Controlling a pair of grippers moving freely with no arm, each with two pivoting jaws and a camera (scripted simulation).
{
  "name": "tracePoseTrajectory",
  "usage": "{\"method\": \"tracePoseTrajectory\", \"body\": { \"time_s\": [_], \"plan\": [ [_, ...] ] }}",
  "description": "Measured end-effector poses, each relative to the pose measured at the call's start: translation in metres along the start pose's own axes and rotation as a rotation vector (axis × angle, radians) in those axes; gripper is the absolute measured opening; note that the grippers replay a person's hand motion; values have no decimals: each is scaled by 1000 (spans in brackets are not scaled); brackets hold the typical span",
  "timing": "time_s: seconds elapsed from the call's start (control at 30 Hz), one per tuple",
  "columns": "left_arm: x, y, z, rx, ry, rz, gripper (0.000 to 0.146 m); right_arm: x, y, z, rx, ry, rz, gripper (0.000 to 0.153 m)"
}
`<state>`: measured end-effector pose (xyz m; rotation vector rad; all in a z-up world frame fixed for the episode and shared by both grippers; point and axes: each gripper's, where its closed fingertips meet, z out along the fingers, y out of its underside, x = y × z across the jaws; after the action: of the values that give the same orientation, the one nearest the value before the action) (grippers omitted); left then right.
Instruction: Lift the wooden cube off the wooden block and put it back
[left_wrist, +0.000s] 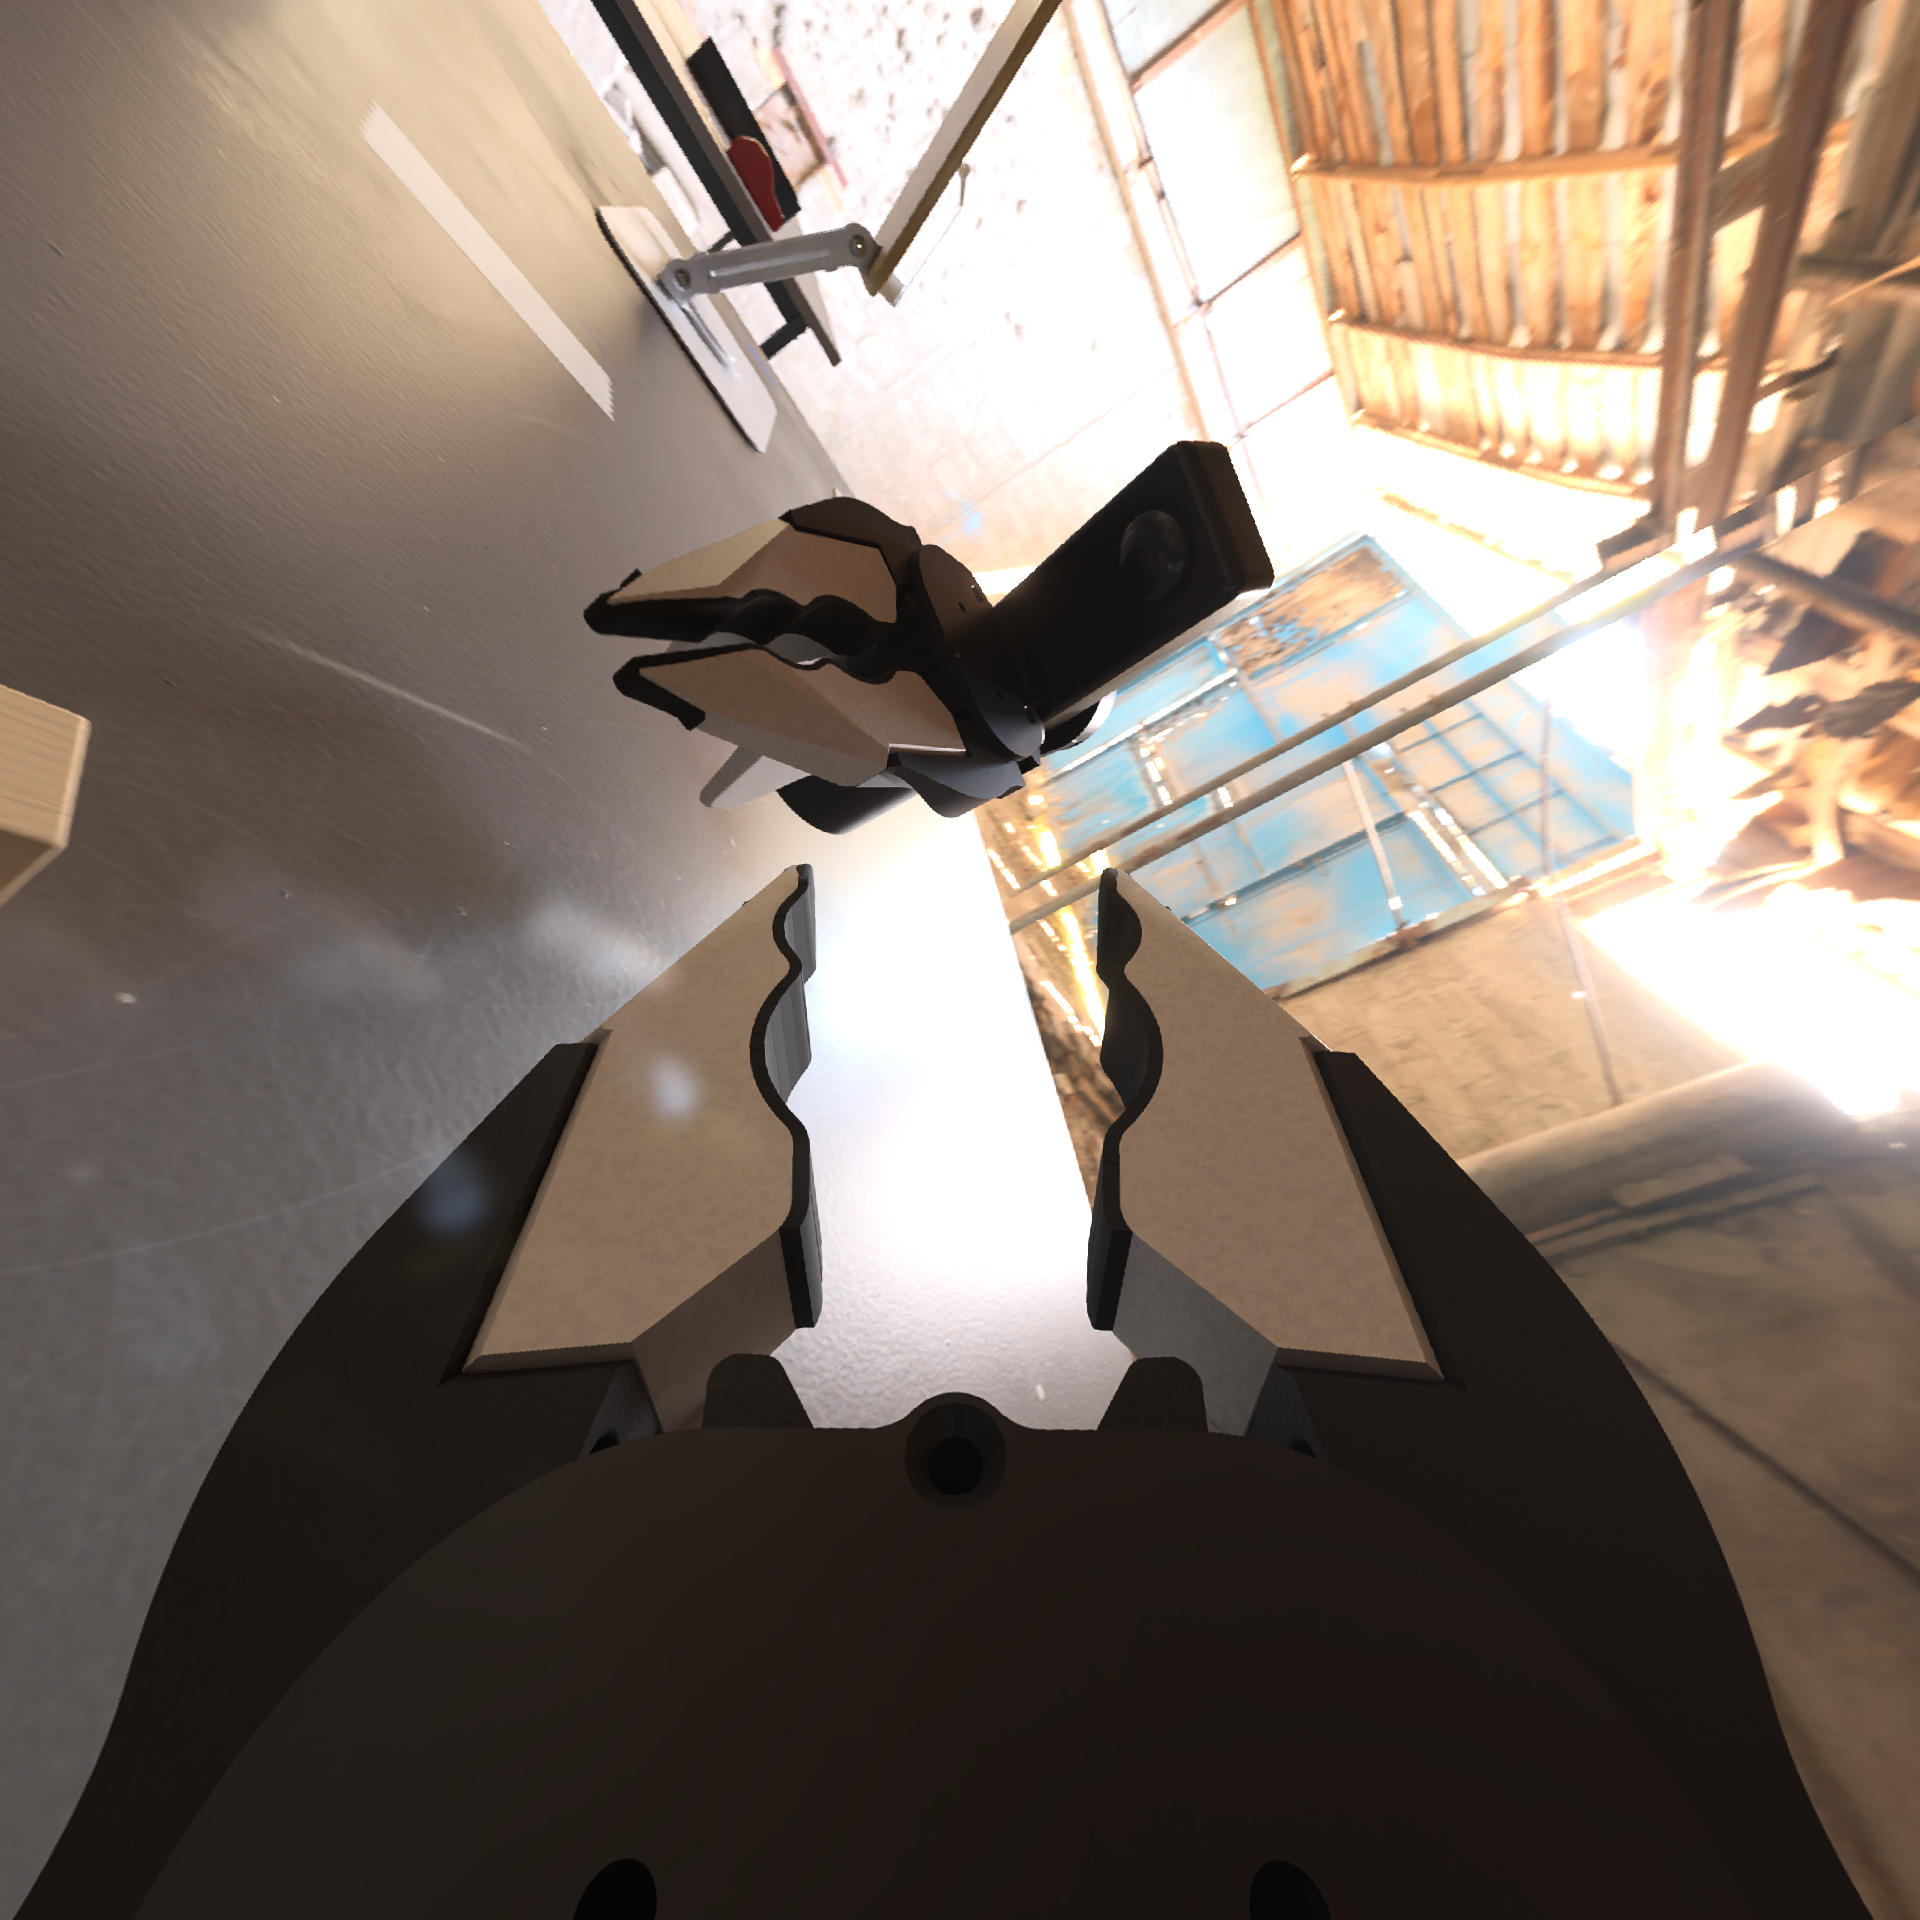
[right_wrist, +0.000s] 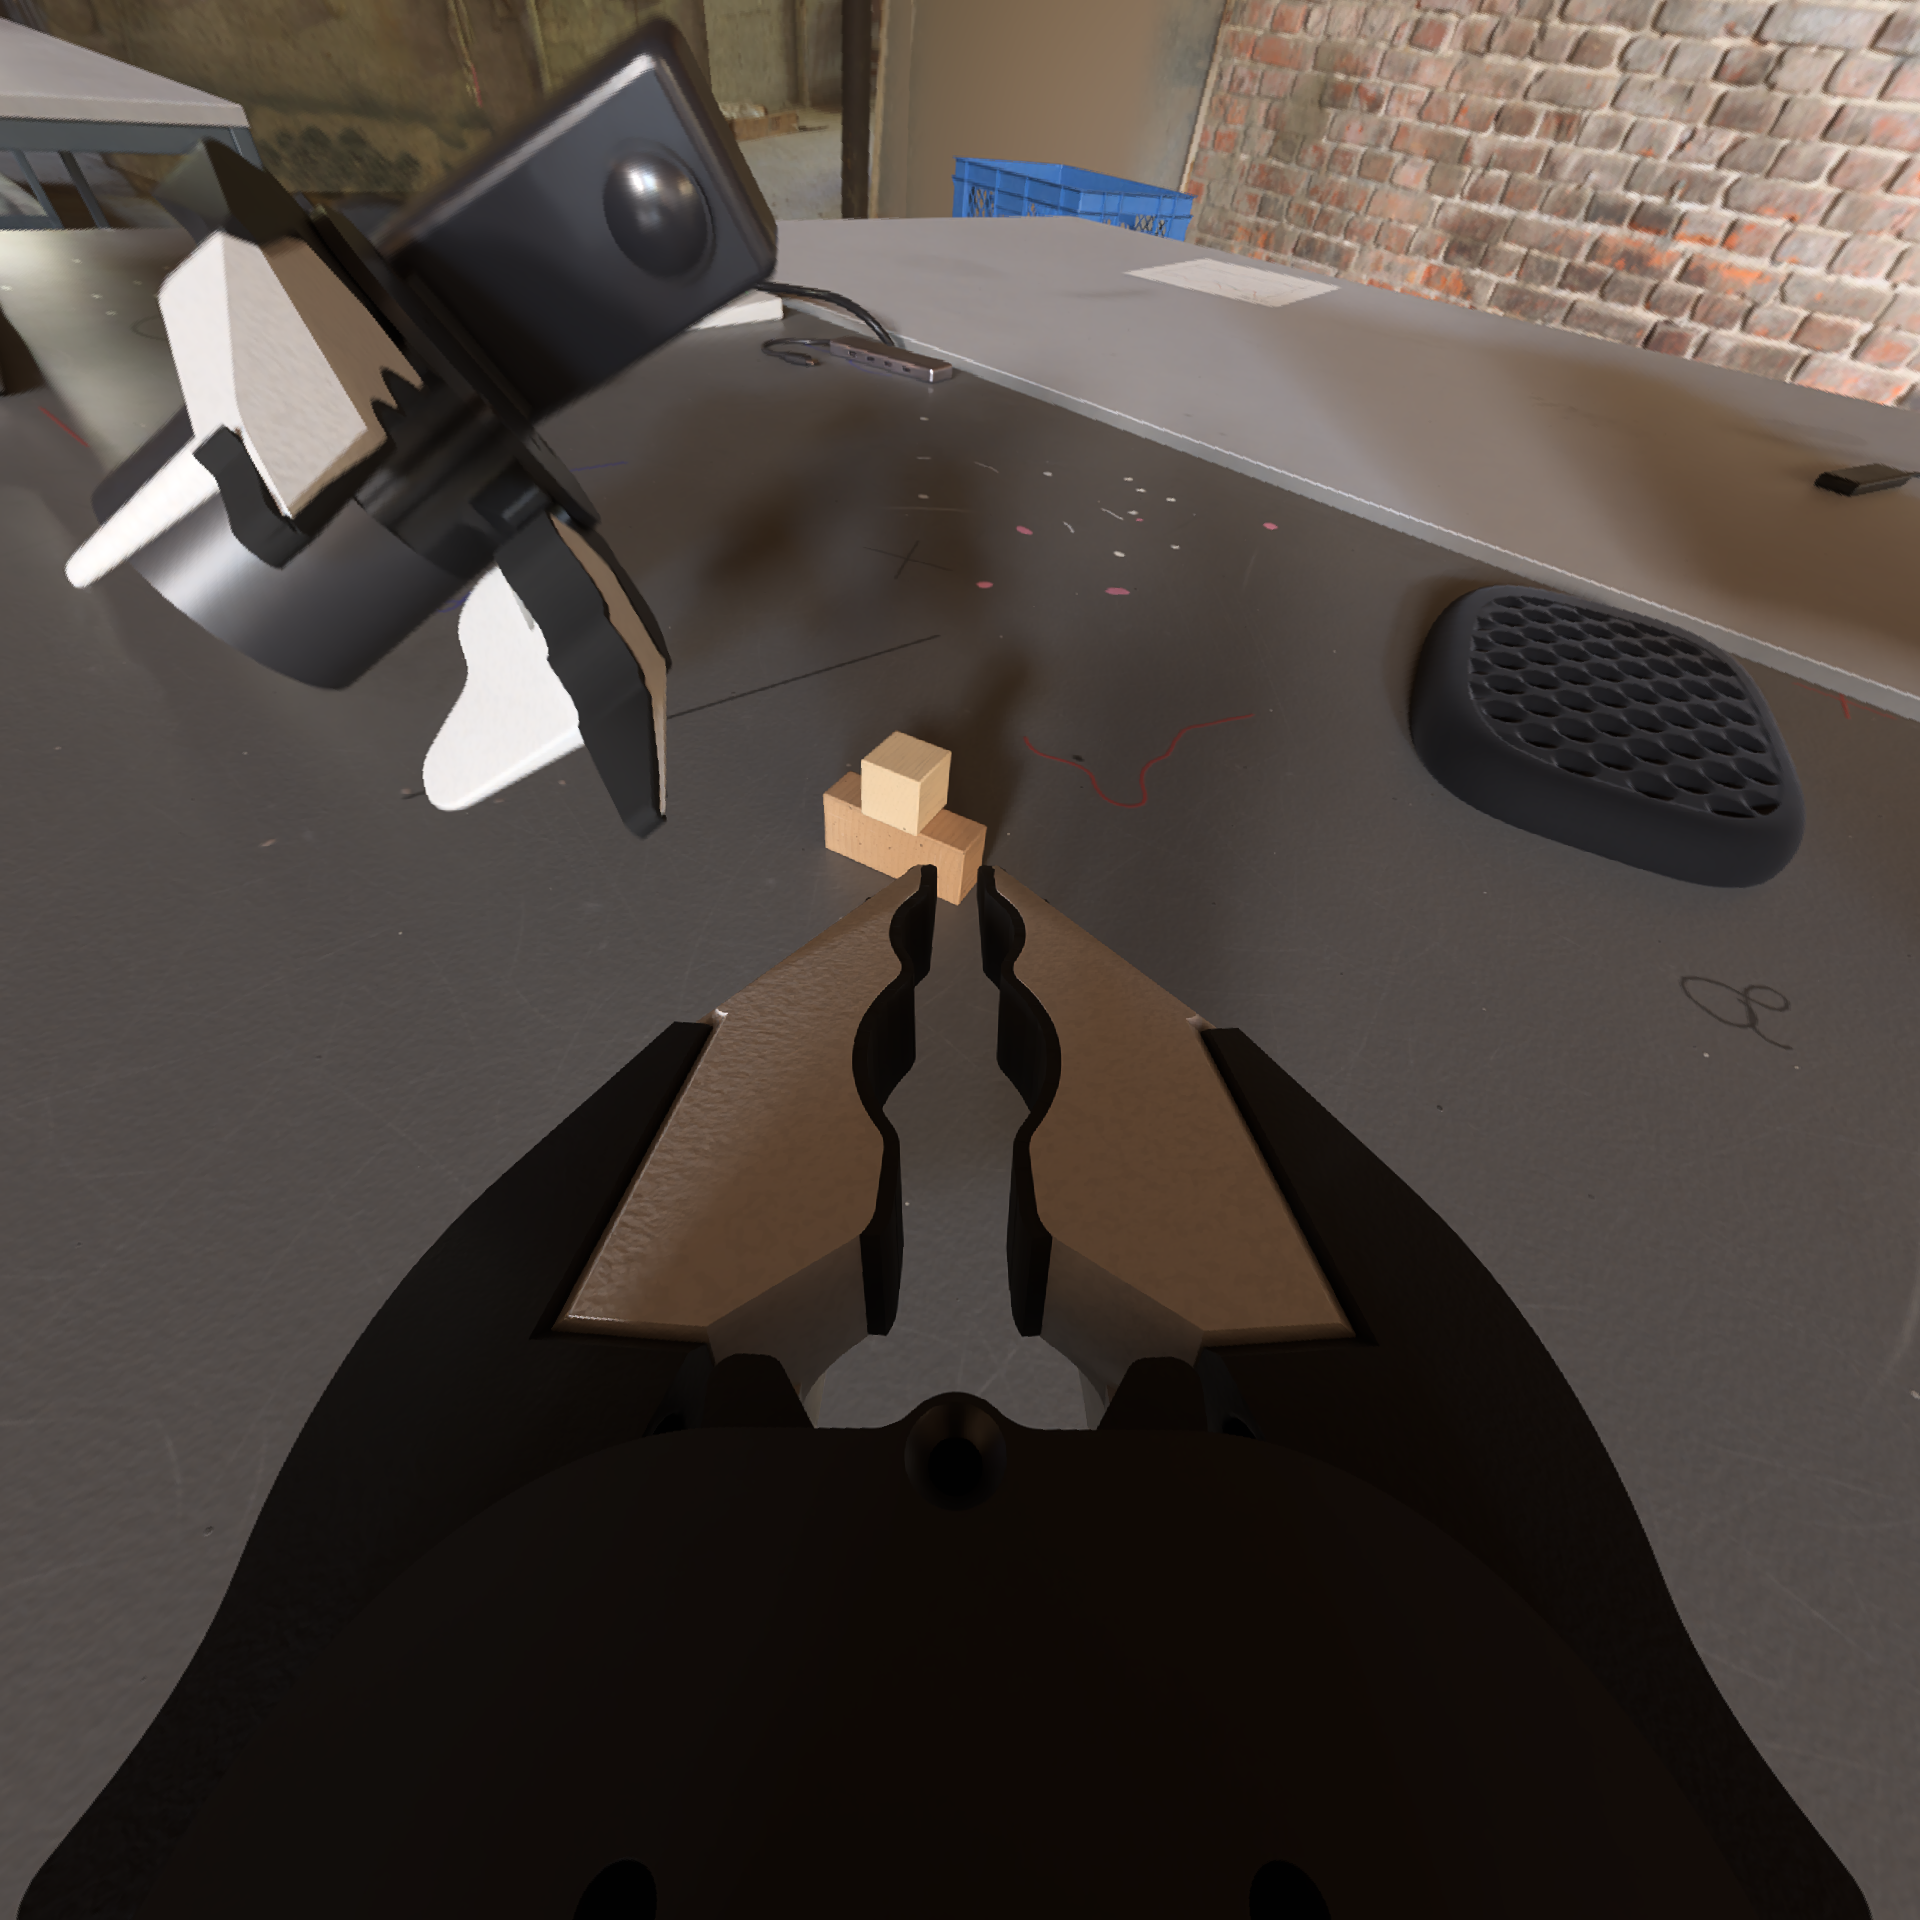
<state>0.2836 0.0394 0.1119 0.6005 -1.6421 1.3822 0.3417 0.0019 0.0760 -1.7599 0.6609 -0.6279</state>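
Note:
In the right wrist view a pale wooden cube (right_wrist: 906, 795) sits on a flat wooden block (right_wrist: 871, 844) on the grey table. My right gripper (right_wrist: 956, 881) is just in front of the block, above the table, nearly shut and empty. My left gripper (right_wrist: 540, 810) hangs open and empty to the upper left of the block. In the left wrist view the left gripper (left_wrist: 956, 883) is open with nothing between its fingers. The right gripper (left_wrist: 613, 644) shows ahead of it. A pale wooden piece (left_wrist: 36, 790) is cut by the left edge.
A black honeycomb-mesh object (right_wrist: 1610, 727) lies to the right of the block. A raised paler tabletop (right_wrist: 1351, 364) runs along the back right, with a grey hub and cable (right_wrist: 899, 362) near its edge. A blue crate (right_wrist: 1070, 197) stands behind. A hinged metal bracket (left_wrist: 769, 255) shows far off.

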Motion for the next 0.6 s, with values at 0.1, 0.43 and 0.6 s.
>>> {"method": "tracePoseTrajectory", "body": {
  "time_s": [0.1,0.43,0.6],
  "plan": [
    [-5,-6,-10,6,-73,52,55,1,1,1,-1,5,3,8],
    [-79,-39,-102,-135,-871,514,62,8,5,6,10,-7,123,7],
    [-106,-32,-116,-293,-951,567,71,-2,10,12,-6,-45,167,7]
  ]
}}
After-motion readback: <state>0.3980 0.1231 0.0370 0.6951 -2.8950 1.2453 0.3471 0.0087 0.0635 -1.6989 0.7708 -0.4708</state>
